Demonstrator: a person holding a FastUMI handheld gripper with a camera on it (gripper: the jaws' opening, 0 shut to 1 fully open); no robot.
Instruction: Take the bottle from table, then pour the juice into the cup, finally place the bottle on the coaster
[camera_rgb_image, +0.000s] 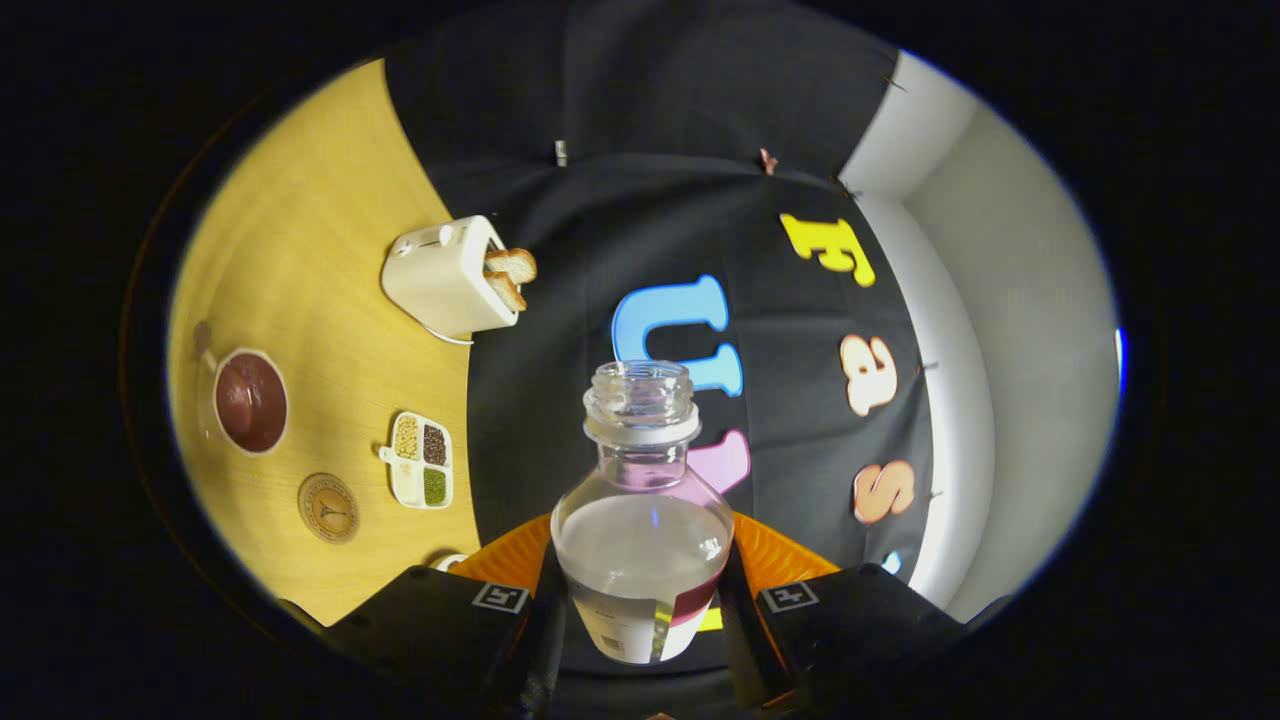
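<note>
The wooden table (300, 260) appears rolled onto its side, which suggests the gripper (640, 625) is tipped over for the pour. On the table sit a toaster (440, 275) with toast (512, 276) poking out, then the cup (250, 400) with dark liquid inside, a small divided dish of grains (423, 460), and the round coaster (328, 507) bare beside it, ready for the last step. The bottle (642, 500), uncapped, with clear liquid in its lower body, stands between the fingers; both press its sides, jaws partly closed around it. The mouth is well apart from the cup.
</note>
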